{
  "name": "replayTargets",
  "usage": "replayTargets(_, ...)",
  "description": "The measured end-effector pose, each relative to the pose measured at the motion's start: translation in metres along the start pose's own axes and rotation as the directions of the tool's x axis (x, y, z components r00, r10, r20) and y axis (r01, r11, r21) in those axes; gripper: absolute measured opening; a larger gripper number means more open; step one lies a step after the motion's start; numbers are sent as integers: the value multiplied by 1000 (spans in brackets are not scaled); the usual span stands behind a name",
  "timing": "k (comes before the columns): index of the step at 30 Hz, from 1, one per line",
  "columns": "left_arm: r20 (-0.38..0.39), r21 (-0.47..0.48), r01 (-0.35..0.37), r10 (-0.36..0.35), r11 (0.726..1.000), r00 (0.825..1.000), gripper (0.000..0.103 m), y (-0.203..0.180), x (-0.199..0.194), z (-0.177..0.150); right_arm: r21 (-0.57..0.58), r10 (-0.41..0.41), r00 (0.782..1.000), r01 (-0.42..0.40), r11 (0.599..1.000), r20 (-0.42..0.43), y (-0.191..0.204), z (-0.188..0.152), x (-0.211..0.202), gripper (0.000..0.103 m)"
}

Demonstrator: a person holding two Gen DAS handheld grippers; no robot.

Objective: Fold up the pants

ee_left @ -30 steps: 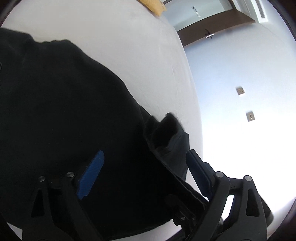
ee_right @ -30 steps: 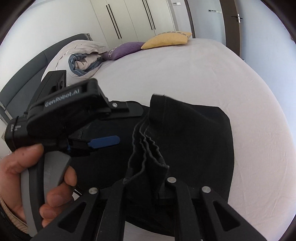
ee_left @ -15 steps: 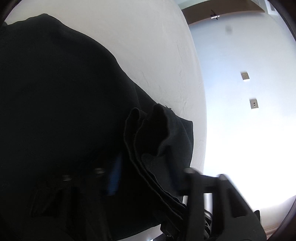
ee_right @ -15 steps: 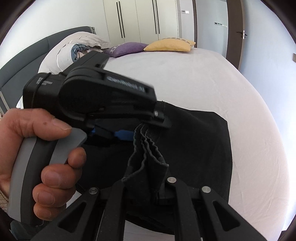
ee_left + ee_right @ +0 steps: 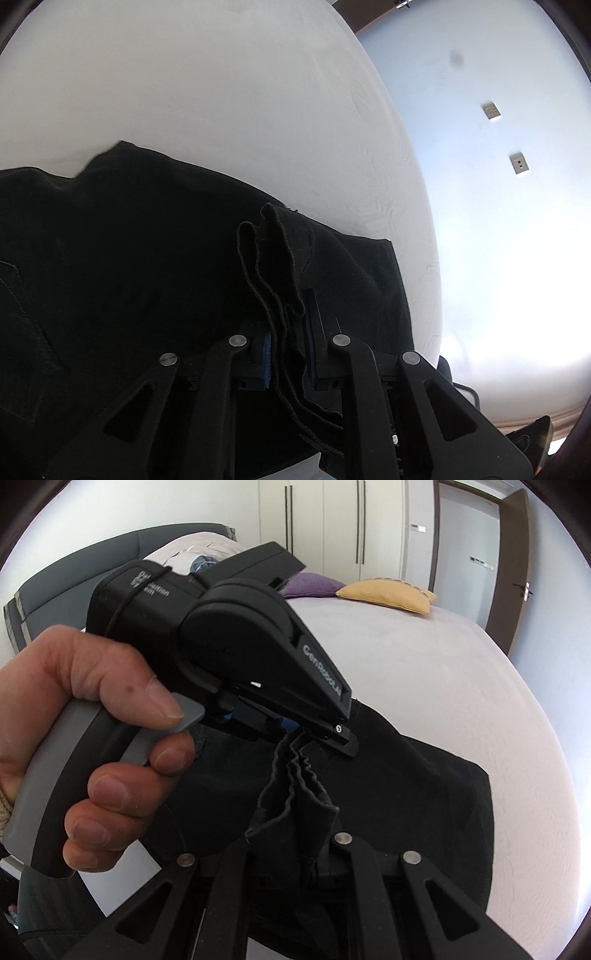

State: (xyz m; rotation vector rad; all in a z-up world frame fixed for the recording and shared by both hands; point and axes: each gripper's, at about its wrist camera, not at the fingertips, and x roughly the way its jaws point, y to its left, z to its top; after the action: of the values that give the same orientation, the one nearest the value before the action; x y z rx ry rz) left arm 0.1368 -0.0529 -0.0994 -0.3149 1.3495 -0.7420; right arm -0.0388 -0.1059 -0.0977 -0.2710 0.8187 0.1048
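Note:
Black pants (image 5: 129,258) lie on a white bed (image 5: 221,92). In the left wrist view my left gripper (image 5: 290,332) is shut on a bunched, layered edge of the pants. In the right wrist view the pants (image 5: 424,794) spread over the bed (image 5: 424,672), and my right gripper (image 5: 291,845) is shut on the same folded edge nearer the camera. The left gripper (image 5: 314,734), held by a hand (image 5: 92,738), pinches that edge just beyond the right one. The stretch of cloth between them hangs in wavy folds.
A yellow pillow (image 5: 388,594) and a purple pillow (image 5: 310,585) lie at the head of the bed, with a grey headboard (image 5: 74,576) and heaped bedding at the left. White wardrobes (image 5: 332,520) and a door stand behind. A wall with sockets (image 5: 491,110) runs right of the bed.
My left gripper moved in from the left and shut on the bunched edge that the right gripper holds. The right gripper kept its hold and rose a little.

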Motion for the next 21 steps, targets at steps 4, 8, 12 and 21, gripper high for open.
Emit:
replayTargets(4,-14,-10,-29,29,1000,999,12,30,-13,12,-53,26,999,-27,998,-29,38,16,28,9)
replayTargets(8,-38,-8,-72,72,997,997,12,59,-24,19,-117,38,997,-46,992,-69,76,22,56,9)
replayTargets(12,-37,-16,-81,81,997,996,12,79,-32,19,-144,36,993,-52,988,-108,96,20,78,9)
replayTargets(21,-14,-31,-51,50,998,999,13,114,-44,-3,-170,23,990,-47,984,-137,115,14,93,19)
